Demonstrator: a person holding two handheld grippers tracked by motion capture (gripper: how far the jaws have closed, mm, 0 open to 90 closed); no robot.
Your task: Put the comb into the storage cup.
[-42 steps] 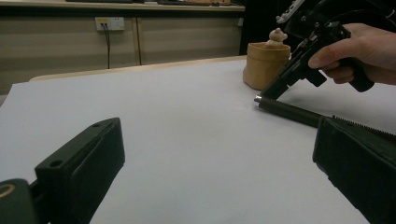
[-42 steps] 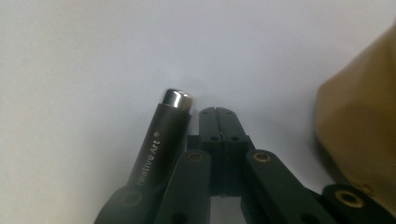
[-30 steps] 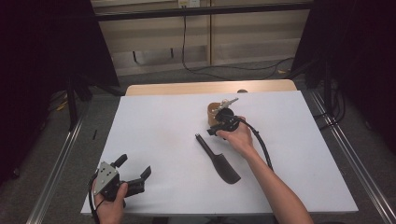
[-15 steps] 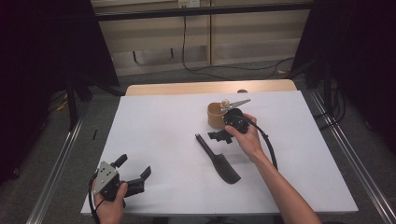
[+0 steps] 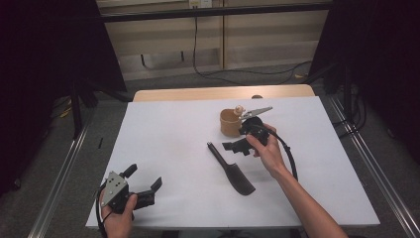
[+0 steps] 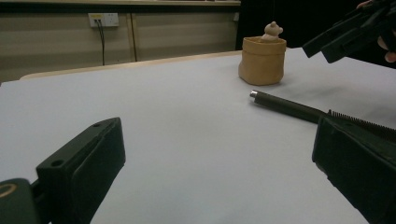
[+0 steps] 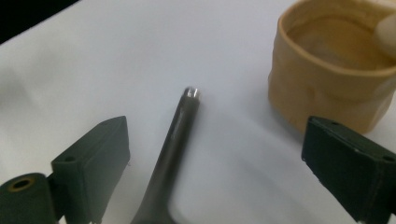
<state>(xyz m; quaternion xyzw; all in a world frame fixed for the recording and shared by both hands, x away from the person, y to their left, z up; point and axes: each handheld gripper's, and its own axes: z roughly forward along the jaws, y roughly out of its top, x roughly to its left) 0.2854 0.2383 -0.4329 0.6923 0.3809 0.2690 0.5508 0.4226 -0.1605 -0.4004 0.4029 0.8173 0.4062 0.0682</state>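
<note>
A tan cup [image 5: 229, 124] stands on the white table sheet [image 5: 163, 134] with a small pale figure [image 5: 239, 109] at its rim. In front of it lies a black brush [image 5: 233, 171], handle towards the cup. My right gripper [image 5: 236, 147] hovers just right of the handle tip. It is open, its jaws have just been opening, and nothing is gripped. In the right gripper view the handle [image 7: 180, 135] lies below the open right gripper [image 7: 217, 163], with the cup [image 7: 331, 70] beyond the right jaw. My left gripper [image 5: 147, 190] rests open at the front left corner.
The left gripper view looks across bare sheet to the cup [image 6: 262, 60], the brush handle [image 6: 285, 105] and the right gripper [image 6: 350, 32] above it. A wooden table edge [image 5: 223, 93] shows behind the sheet. Cables [image 5: 198, 54] lie on the floor beyond.
The right gripper has drawn back from the cup's rim towards the near right and risen a little, its jaws now apart. The cup and figure are uncovered. The left hand stayed put.
</note>
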